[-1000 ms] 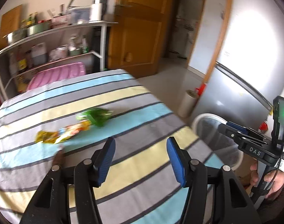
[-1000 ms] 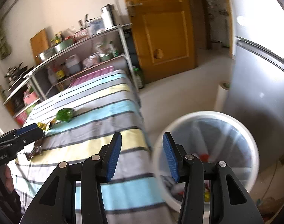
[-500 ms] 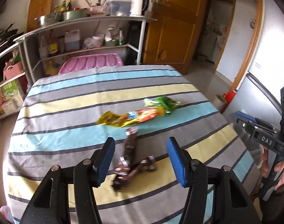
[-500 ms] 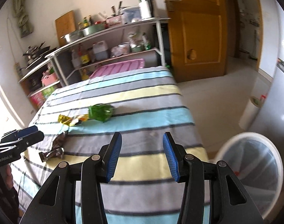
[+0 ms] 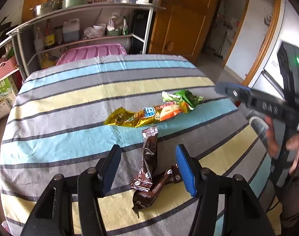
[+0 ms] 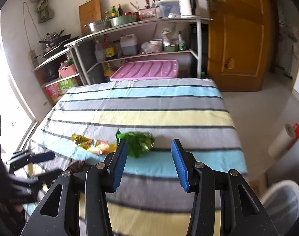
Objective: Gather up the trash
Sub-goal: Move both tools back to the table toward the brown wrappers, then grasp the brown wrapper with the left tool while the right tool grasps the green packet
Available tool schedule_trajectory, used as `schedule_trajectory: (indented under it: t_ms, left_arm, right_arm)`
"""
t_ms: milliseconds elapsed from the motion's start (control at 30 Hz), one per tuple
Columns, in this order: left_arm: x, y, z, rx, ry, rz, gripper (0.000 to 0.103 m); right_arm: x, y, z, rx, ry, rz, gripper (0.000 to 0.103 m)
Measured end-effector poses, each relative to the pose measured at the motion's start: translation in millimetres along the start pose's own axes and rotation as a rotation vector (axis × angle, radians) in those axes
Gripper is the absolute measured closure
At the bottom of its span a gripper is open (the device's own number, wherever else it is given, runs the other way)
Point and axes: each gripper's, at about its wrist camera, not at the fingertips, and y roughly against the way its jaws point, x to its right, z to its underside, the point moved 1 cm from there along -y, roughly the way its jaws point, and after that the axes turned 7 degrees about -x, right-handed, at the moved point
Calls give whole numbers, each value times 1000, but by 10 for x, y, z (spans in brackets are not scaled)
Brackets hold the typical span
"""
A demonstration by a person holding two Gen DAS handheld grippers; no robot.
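So the striped desk (image 5: pixel 71 90) has the trash sitting roughly mid-width, more toward the near edge than the far one. The left gripper (image 5: pixel 147 169) hangs over the near part of the desk with its jaws spread wide and nothing clamped, and two dark brown wrappers (image 5: pixel 149 169) lie on the cloth right between its fingers as the left camera sees it, not gripped though. Just past those, further from the near edge, there's a long gold and orange wrapper (image 5: pixel 145 116) lying across a blue stripe, and a crumpled green wrapper (image 5: pixel 182 98) touching its right end. The right gripper (image 6: pixel 149 163) is also open and empty, pointing at the green wrapper (image 6: pixel 138 142) from the near side. You can see a white trash bin (image 6: pixel 283 200) on the floor past the desk's right edge, down in the corner of the right camera's view.
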Motion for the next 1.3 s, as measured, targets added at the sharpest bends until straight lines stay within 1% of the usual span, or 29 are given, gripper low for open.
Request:
schedule_trajectory:
  t_ms: [67,133,167,300,400,633,733,900,1067,1167,1300]
  left_arm:
    - [-17,-70,2,-19,3,12,43]
    - [-39,-131,-5,-35,7,15,43]
    - [-48,-159,-4,-43,8,17,43]
    - [-76,-250,17,-72,9,16,43]
    - [-95,-275,13,-74,12,23,43]
    - [-114,-278,6,-78,5,6,44]
    - [-146,-277,10,-72,4,-1,48]
    - [-225,-260,18,-65,33,-11,65]
    - [-262,-265,8,-62,49,-4,66]
    - [-268,-271,12,-57,55,-1,66]
    - [-302,-271,10,-55,65,-10,66]
  right_arm:
    - [-21,-117,-84,-12,4,-15,56]
    - [-50,-247,-135,-35,10,-59,56]
    - [-64,-293,-153,-42,14,-65,56]
    - [-112,-477,-179,-66,25,-81,48]
    - [-88,-586,-181,-87,7,-94,48]
    - [-108,-732,-199,-111,28,-103,47]
    - [-100,-733,-204,-118,17,-114,47]
    - [-65,-720,-196,-129,-10,-144,47]
    - [-61,-698,-160,-148,-27,-208,47]
    - [-117,-700,-150,-152,-6,-196,47]
    - [-167,-683,-120,-159,17,-215,47]
